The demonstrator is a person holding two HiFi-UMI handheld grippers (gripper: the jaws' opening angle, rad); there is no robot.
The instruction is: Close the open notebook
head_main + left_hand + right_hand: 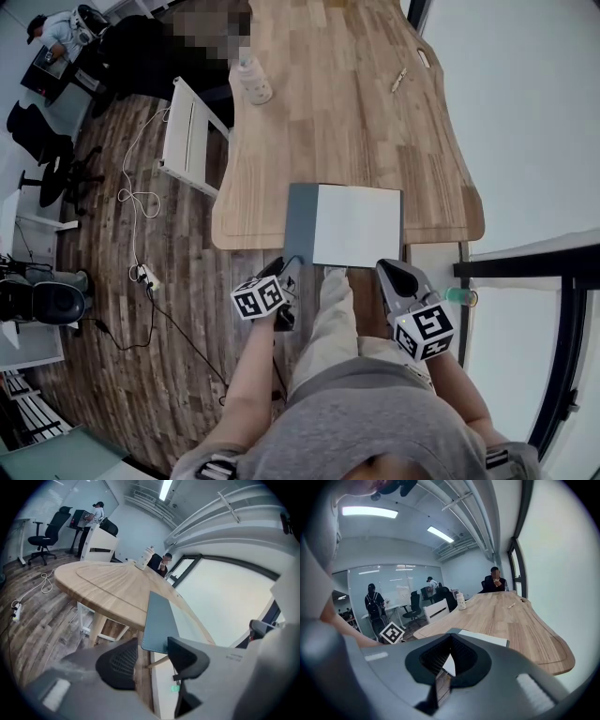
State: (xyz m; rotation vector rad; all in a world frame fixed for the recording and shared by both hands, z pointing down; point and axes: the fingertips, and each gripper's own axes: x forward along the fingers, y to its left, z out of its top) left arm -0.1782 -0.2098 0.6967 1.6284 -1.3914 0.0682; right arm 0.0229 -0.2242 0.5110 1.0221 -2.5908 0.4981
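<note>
While its jaws stand wide apart with nothing pressed between the pads, the left hand-held gripper (152,660) hangs just off the near edge of the bench (356,112). It points at the near left corner of the notebook (356,225) without touching it. The right hand-held gripper (450,641) has its jaw tips drawn together on nothing. It sits just off the same edge, near the notebook's near right corner and likewise apart from it.

The notebook lies about midway along the near edge, with its near end hanging a little over it. From above it shows a narrow grey-blue panel on the left joined to a wider white face on the right. A thin dark rim shows along the right side of the white face. I take the rim for the back cover under a stack of pages, and the grey-blue panel for the front cover turned out to the left. Whether that cover lies flat or is tilted up, the views do not settle.

By that reading, the closing is not yet done: white paper faces up and neither tool holds anything. What remains is to catch the grey-blue cover at its free left edge, swing it over the pages and let it settle flat.

Farther out, a pale bottle (253,82) stands at the far left edge, well clear.
</note>
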